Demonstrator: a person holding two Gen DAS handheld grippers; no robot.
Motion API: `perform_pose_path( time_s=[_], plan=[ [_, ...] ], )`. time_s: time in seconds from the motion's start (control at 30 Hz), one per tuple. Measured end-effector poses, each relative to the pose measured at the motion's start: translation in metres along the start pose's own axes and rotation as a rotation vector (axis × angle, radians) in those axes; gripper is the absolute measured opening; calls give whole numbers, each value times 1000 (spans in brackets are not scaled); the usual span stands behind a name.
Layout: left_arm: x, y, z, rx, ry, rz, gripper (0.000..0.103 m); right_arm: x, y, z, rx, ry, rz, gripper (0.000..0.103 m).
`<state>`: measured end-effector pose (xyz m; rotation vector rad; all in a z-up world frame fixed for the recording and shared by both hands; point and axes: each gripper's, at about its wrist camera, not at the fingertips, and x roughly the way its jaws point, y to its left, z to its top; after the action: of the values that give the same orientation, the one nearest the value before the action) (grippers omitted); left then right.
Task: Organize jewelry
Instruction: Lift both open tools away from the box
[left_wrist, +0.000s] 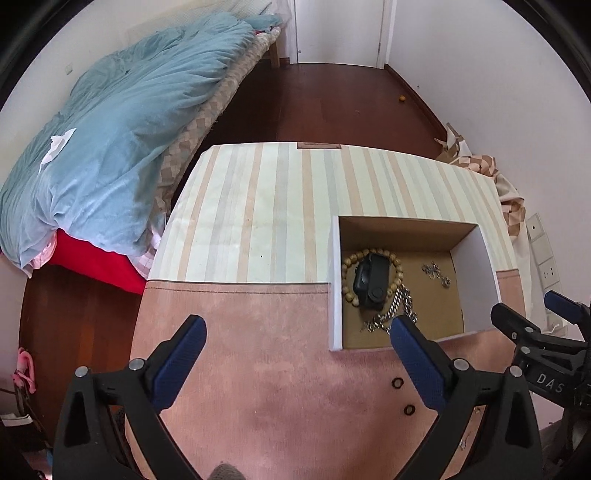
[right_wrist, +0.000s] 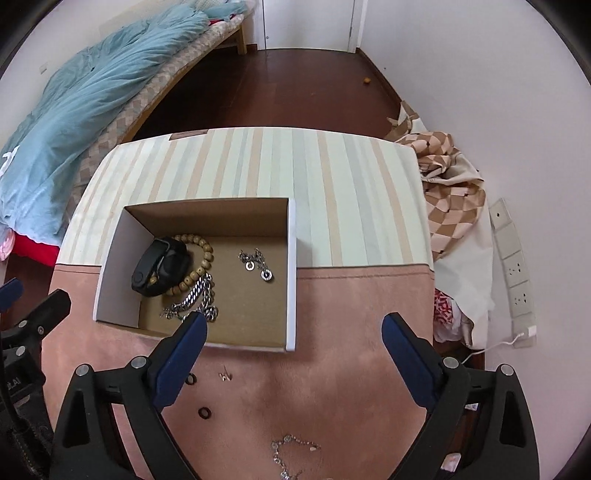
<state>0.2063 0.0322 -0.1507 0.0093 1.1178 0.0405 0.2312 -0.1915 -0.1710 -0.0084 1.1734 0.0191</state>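
An open cardboard box (left_wrist: 476, 266) (right_wrist: 291, 258) sits on the table. It holds a black smart band (left_wrist: 370, 280) (right_wrist: 159, 267), a wooden bead bracelet (left_wrist: 347, 284) (right_wrist: 205, 254), a silver chain (left_wrist: 400, 306) (right_wrist: 197, 295) and silver earrings (left_wrist: 437, 275) (right_wrist: 258, 264). On the pink cloth in front lie two dark rings (left_wrist: 397, 383) (right_wrist: 204, 412), a small earring (right_wrist: 225, 376) and a silver necklace (right_wrist: 291, 450). My left gripper (left_wrist: 297, 341) is open and empty, left of the box. My right gripper (right_wrist: 293, 338) is open and empty, above the loose pieces.
The table has a striped cloth (left_wrist: 258, 206) at the back and pink cloth (right_wrist: 351, 314) in front. A bed with a blue duvet (left_wrist: 110, 140) stands to the left. Checked fabric (right_wrist: 450, 195) and a power strip (right_wrist: 515, 273) lie to the right.
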Motion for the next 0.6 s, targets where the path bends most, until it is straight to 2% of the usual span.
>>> perform_pose_path(
  time_s=[0.17,0.6],
  plan=[
    [-14,-2,-8,-1,-7,-9,102,-20,0,-12,9,-30,8,98],
    [-81,2,-35,0,-96,21,102,-94,9,-45,-9,-142,10,98]
  ],
)
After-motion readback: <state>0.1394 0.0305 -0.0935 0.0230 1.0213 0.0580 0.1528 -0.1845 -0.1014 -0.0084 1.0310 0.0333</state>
